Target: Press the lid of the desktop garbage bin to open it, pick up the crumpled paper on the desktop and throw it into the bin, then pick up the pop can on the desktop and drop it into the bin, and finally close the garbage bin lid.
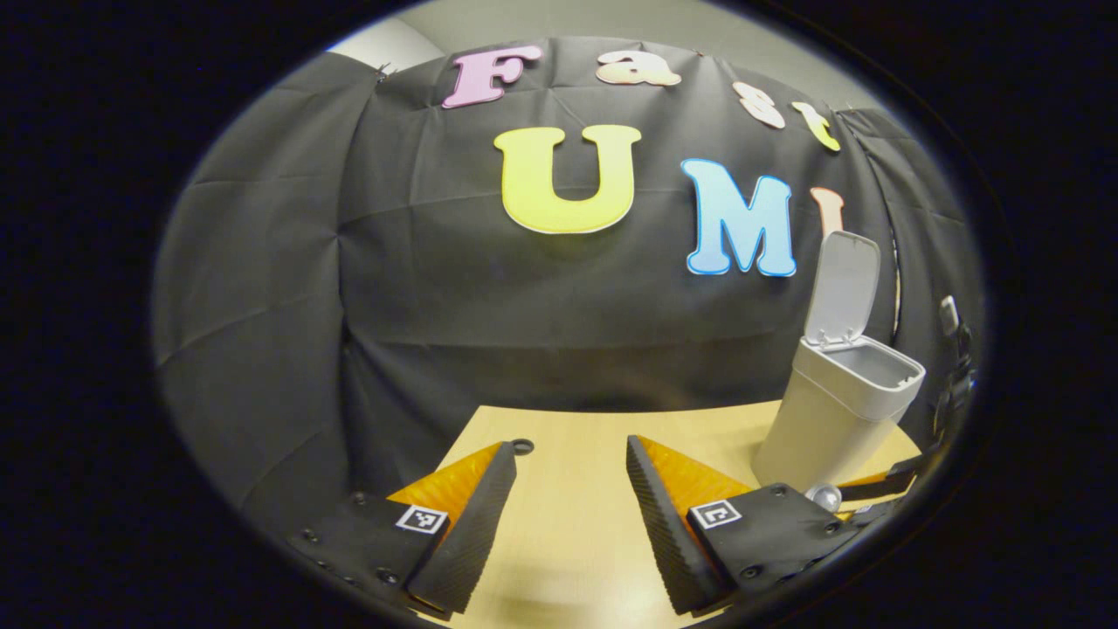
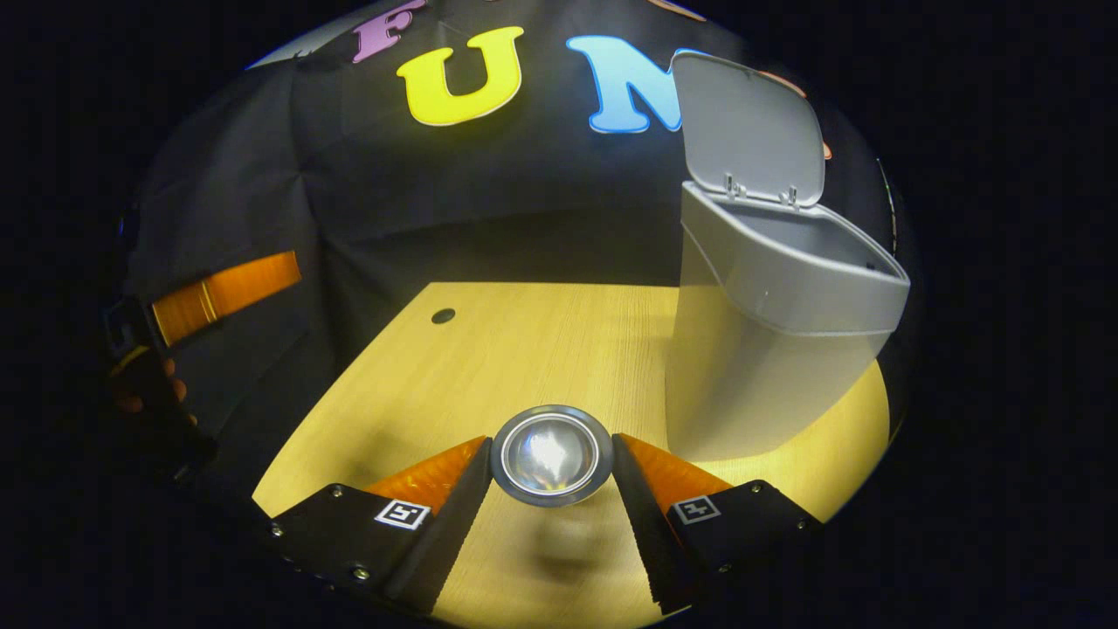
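The grey desktop bin stands on the wooden table to the right, its lid tipped up and open. My right gripper is shut on the pop can, whose silver concave end faces the camera, held above the table just left of the bin's base. In the left gripper view the bin is at the right with its lid raised, and the can's silver end shows beside it. My left gripper hovers open over the table with nothing between its fingers.
A small dark hole marks the table near its far left corner. In the right gripper view the left gripper and the hand holding it are off the table's left edge. Black cloth walls the booth behind.
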`<state>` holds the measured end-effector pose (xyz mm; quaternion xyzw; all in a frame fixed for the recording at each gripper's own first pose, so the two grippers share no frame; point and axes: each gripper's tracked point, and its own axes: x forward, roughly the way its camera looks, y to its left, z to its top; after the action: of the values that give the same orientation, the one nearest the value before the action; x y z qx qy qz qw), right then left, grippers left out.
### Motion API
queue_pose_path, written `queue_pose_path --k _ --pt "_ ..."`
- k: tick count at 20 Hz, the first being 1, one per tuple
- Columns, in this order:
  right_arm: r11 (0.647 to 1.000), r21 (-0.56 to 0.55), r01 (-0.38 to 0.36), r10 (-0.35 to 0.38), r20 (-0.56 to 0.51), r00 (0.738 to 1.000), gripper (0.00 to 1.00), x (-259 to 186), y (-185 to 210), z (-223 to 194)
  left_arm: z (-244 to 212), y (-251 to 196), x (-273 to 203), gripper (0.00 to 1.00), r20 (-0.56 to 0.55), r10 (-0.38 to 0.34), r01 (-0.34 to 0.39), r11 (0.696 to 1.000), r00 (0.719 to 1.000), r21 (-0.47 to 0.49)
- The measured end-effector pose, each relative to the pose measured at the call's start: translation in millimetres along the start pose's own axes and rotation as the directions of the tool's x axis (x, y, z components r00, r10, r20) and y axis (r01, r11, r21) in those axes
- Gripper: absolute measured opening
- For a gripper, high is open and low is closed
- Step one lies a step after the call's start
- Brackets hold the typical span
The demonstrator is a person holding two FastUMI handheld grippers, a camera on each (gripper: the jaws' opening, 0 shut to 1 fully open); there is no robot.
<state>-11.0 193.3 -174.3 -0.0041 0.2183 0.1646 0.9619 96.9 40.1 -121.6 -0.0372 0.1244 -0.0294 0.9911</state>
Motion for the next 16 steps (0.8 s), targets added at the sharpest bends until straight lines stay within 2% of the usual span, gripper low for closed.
queue_pose_path --k 6,16 --pt "1.0 0.003 -0.003 0.003 0.132 0.991 0.85 -21.1 -0.5 59.9 2.1 -5.8 2.9 0.86 0.002 -0.012 0.012 1.0 1.0 0.009" --pt "0.999 0.033 0.014 -0.023 0.298 0.954 0.85 -50.2 -17.0 133.2 3.7 -14.6 5.9 0.86 0.006 -0.024 0.024 1.0 1.0 0.016"
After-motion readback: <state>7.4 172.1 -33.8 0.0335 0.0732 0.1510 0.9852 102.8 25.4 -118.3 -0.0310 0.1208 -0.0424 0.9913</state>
